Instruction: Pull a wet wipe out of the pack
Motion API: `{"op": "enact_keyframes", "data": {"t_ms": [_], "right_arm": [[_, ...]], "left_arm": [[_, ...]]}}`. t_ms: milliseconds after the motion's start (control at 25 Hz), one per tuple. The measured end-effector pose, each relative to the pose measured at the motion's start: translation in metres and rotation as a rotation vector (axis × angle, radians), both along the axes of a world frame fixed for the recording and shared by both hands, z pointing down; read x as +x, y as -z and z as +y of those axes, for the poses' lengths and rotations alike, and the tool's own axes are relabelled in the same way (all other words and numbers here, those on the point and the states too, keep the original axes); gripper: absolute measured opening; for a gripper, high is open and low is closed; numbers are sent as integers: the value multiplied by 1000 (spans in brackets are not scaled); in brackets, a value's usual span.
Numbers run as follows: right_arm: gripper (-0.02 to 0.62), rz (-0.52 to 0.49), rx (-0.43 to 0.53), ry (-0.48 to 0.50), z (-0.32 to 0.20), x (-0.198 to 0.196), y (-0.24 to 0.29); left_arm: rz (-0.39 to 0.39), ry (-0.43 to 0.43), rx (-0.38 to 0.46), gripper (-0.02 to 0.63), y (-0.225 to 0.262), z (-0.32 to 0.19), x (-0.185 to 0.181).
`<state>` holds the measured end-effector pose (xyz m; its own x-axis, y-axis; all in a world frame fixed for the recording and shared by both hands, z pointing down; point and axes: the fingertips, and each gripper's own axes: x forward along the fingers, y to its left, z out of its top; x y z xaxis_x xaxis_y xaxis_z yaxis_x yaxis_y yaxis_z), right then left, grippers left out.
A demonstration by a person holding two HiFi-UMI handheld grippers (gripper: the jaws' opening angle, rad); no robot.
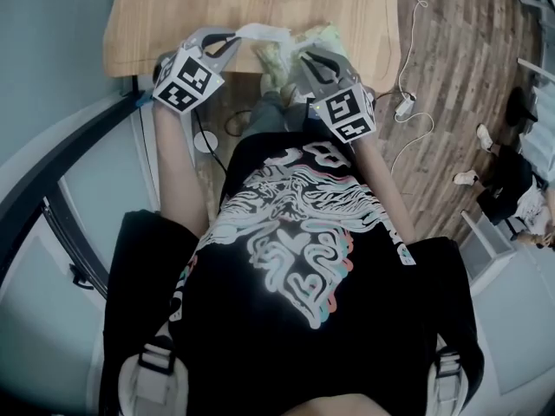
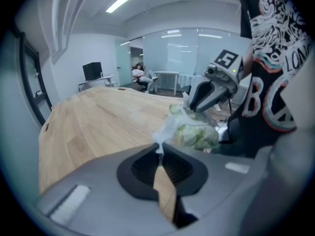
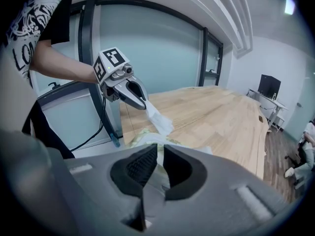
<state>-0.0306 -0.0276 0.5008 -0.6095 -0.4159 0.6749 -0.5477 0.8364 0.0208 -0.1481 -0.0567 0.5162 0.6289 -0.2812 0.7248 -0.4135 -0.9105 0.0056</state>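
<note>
The wet wipe pack (image 1: 305, 42), pale green and crinkled, is held just above the near edge of the wooden table (image 1: 191, 7). My right gripper (image 1: 305, 61) is shut on the pack (image 3: 147, 139), whose plastic shows between the dark pads (image 3: 138, 168). My left gripper (image 1: 234, 42) is shut on a white wet wipe (image 1: 260, 31), pinched at its tip (image 2: 159, 148). The wipe (image 3: 158, 119) stretches from the left jaws to the pack (image 2: 197, 134). In the left gripper view the right gripper (image 2: 194, 104) is clamped on the pack's far side.
The table's near edge runs under both grippers, and bare wood (image 2: 98, 122) stretches beyond it. A white cable and adapter (image 1: 405, 105) lie on the floor at the right. A glass partition (image 3: 59, 107) stands on the left. A seated person (image 2: 143, 75) and a monitor (image 2: 92, 71) are far off.
</note>
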Motion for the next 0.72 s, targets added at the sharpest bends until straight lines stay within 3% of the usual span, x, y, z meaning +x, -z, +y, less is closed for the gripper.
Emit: {"op": "enact_keyframes", "data": {"t_ms": [720], "right_arm": [[38, -18, 32, -6, 11, 18, 20]], "left_arm": [[18, 78, -78, 8, -38, 15, 27]]}}
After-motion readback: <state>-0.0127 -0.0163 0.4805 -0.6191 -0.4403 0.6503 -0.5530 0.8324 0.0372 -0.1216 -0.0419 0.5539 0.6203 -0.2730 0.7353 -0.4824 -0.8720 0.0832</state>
